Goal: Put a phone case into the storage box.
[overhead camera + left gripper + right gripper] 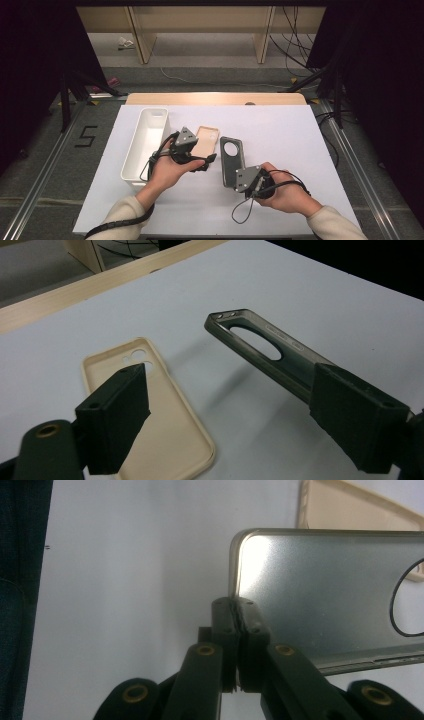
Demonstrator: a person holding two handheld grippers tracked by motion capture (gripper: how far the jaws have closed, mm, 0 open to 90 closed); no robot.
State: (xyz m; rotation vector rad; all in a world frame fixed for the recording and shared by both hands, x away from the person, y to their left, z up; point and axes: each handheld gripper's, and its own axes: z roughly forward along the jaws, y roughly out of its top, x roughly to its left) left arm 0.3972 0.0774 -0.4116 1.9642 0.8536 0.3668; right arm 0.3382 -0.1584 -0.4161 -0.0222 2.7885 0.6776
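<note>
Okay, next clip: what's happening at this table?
A person works with a gripper in each hand. The right gripper is shut on the edge of a dark grey phone case and holds it tilted up off the white table. The left gripper is open, jaws wide, over a beige phone case lying flat. A white bin sits at the left.

Dark translucent phone case (231, 160) tilted off the bench, edge pinched in my right claw (236, 611), beige case (206, 140) lying flat, open side up
</note>
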